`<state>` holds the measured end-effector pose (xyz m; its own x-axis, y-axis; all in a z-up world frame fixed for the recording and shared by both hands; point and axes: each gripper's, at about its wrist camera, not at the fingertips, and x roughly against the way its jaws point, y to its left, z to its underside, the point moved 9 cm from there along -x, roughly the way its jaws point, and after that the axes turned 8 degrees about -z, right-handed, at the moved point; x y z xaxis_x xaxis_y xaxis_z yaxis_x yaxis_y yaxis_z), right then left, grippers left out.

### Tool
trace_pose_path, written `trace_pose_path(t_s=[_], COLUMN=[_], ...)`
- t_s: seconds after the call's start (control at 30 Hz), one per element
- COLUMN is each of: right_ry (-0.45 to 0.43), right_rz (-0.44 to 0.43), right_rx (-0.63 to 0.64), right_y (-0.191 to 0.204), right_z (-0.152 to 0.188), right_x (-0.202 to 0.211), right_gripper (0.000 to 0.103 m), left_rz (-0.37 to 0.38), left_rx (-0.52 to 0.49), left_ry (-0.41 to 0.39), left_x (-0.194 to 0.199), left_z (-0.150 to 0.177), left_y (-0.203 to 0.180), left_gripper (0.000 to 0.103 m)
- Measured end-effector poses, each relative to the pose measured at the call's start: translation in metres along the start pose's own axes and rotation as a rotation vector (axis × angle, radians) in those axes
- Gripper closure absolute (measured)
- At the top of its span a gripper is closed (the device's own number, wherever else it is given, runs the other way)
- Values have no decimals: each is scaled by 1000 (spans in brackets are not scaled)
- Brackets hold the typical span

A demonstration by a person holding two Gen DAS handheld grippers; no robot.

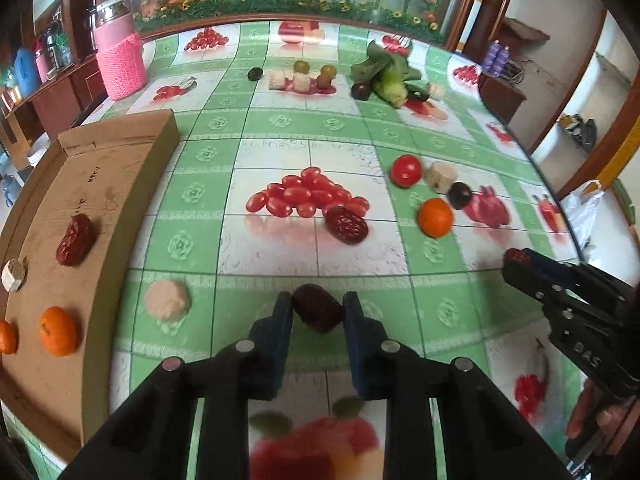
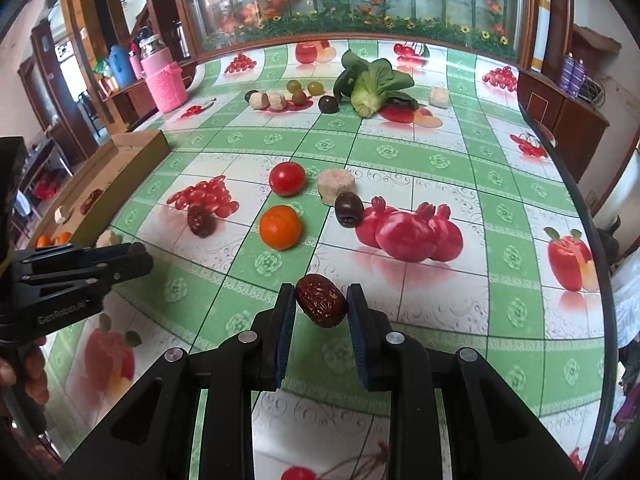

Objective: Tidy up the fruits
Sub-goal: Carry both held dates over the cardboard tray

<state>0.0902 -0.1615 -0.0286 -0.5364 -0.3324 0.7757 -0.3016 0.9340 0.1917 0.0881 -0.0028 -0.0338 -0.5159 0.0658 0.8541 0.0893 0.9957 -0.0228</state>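
While both jaws pinch fruit, left gripper (image 1: 318,312) holds a dark, wrinkled red date (image 1: 319,313); right gripper (image 2: 321,306) grips a glossier wrinkled jujube (image 2: 321,305) above the tablecloth (image 2: 420,152).

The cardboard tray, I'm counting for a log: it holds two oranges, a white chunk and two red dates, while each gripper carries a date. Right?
Not quite. The left wrist view shows only one red date in the cardboard tray, with two oranges and a white chunk. Each gripper does carry a date.
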Motion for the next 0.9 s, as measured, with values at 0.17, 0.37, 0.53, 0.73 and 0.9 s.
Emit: trace_pose_path(t_s=[0.17, 0.37, 0.53, 0.73, 0.9], right_ry=[2, 8, 4, 0, -1], right_rz=[0, -10, -41, -88, -129], right_rx=[11, 7, 45, 121, 183], right_y=[13, 37, 74, 129, 172], right_z=[6, 7, -6, -27, -43], right_x=[10, 6, -3, -17, -31], right_gripper=[77, 77, 77, 77, 78], left_rz=[35, 36, 8, -39, -82], left_rx=[16, 54, 90, 150, 209], left_ry=[-33, -55, -75, -94, -98], left_x=[25, 42, 52, 60, 61], left_z=[2, 3, 5, 6, 6], left_y=[13, 42, 75, 124, 170], left_gripper=[75, 75, 75, 75, 75])
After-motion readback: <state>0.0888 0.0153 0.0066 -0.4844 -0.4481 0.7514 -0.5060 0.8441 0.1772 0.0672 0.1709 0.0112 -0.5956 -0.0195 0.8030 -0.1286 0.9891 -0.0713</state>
